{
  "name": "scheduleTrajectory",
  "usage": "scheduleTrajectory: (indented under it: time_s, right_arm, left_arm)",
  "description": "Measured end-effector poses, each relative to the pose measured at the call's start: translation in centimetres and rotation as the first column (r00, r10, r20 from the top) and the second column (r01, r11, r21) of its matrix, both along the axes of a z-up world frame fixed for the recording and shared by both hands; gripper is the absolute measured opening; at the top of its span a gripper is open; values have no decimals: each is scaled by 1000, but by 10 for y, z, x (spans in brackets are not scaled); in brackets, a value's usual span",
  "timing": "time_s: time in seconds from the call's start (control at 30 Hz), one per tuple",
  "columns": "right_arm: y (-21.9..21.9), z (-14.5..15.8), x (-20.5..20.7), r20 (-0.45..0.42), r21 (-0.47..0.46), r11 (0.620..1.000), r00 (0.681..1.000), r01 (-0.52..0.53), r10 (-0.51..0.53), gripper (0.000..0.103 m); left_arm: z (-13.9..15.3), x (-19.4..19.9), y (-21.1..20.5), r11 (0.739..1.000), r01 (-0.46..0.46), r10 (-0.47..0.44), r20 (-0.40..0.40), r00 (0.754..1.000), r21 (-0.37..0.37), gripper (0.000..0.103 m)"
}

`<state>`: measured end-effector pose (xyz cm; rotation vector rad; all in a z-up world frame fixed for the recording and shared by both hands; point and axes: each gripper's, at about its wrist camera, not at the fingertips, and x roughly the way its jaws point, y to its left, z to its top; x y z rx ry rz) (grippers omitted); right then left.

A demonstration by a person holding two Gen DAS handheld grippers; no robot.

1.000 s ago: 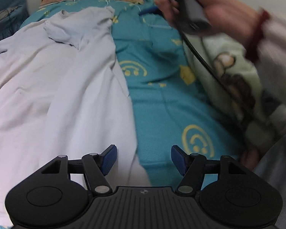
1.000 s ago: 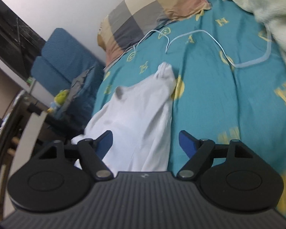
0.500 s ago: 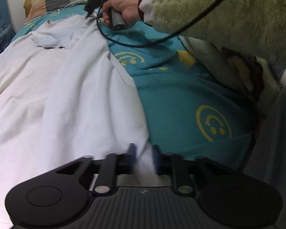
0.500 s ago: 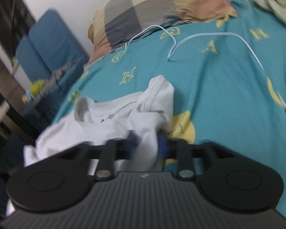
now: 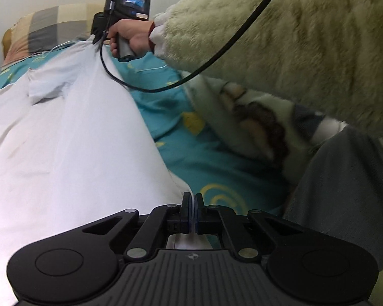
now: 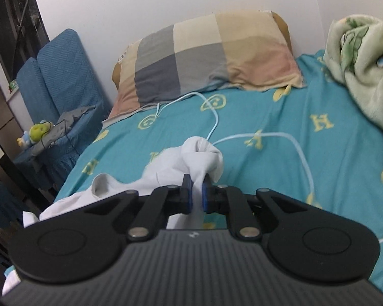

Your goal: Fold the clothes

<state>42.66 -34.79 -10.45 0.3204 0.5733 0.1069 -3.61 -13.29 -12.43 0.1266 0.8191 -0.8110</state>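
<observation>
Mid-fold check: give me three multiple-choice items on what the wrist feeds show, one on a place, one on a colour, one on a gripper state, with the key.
1. Where does the checked patchwork pillow lie?
A. At the head of the bed, against the white wall
B. On the blue chair
C. On top of the shirt

2. What colour is the bedsheet with yellow smiley faces?
A. Red
B. Teal
C. Black

3. What is the left hand-held gripper doing?
A. Hanging wide open
B. Shut on the thin white cable
C. Shut on the white cotton T-shirt

Key: 1 A, the pillow leans on the wall beyond the sheet. 2 B, teal shows all around the shirt. 3 C, white cloth sits pinched between its closed blue pads; the right hand-held gripper pinches the shirt too.
</observation>
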Motion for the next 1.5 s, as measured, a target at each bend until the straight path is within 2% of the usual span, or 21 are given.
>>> scheduleTrajectory:
  time_s: [0.13,0.3,0.43,0.5,0.57,0.63,0.67,0.7,0.73,0.77,0.9,1.13,1.23,1.33,1.4,1.5]
  right_arm:
    - [-28,-5,5,-5,-4,1000,1000,31,-31,10]
    - [-51,-47,15,-73,-29,1000,997,10,-12,11]
    - [-54,-83,16,-95,16,1000,995,20,-18,12]
    - [-53,-87,15,-97,31,999,995,33,-30,13]
    - [-49,-81,14,-100,16,999,994,42,-40,17]
    - [-46,-70,9,-109,11,998,993,54,-53,30]
    - [-46,-64,3,-107,18,998,993,60,-57,46]
    - [-47,-58,-5,-99,24,998,993,65,-63,62]
    - [-46,-50,-15,-88,23,997,994,70,-68,67]
    - [-45,-42,-26,-75,17,997,995,74,-72,71]
    - [-33,-10,-82,-47,-15,997,996,70,-70,70]
    - [-5,43,-198,-5,-63,997,999,39,-39,70]
    - [7,59,-249,4,-42,998,999,46,-46,70]
    - [21,72,-291,-1,4,998,998,70,-70,70]
    - [33,75,-314,-8,40,997,998,66,-66,70]
    - [53,73,-339,-31,84,995,999,44,-42,70]
  left_arm:
    - [-3,-2,-27,997,56,-61,-86,994,-57,0]
    - [-11,9,-31,999,29,-32,-93,995,-34,0]
    - [-17,17,-35,1000,7,-9,-99,995,-16,1]
    - [-20,21,-36,1000,-4,3,-101,995,-6,5]
    - [-15,25,-34,1000,-15,15,-79,997,-2,19]
    - [-9,29,-31,1000,-27,27,-52,998,2,27]
    - [-6,31,-30,999,-33,33,-39,999,4,32]
    - [-3,33,-26,999,-45,45,-28,999,2,44]
    - [-1,34,-21,998,-62,62,-15,998,-1,54]
    - [2,34,-16,997,-79,79,-3,997,-2,57]
    - [10,34,5,993,-115,115,13,993,-10,62]
    - [24,32,40,981,-196,196,95,976,-10,67]
    - [31,39,57,966,-252,256,61,965,-64,67]
    - [43,43,82,938,-321,327,27,945,-130,67]
    - [55,46,107,908,-381,387,1,922,-174,68]
    - [72,59,146,843,-489,490,-53,870,-225,70]
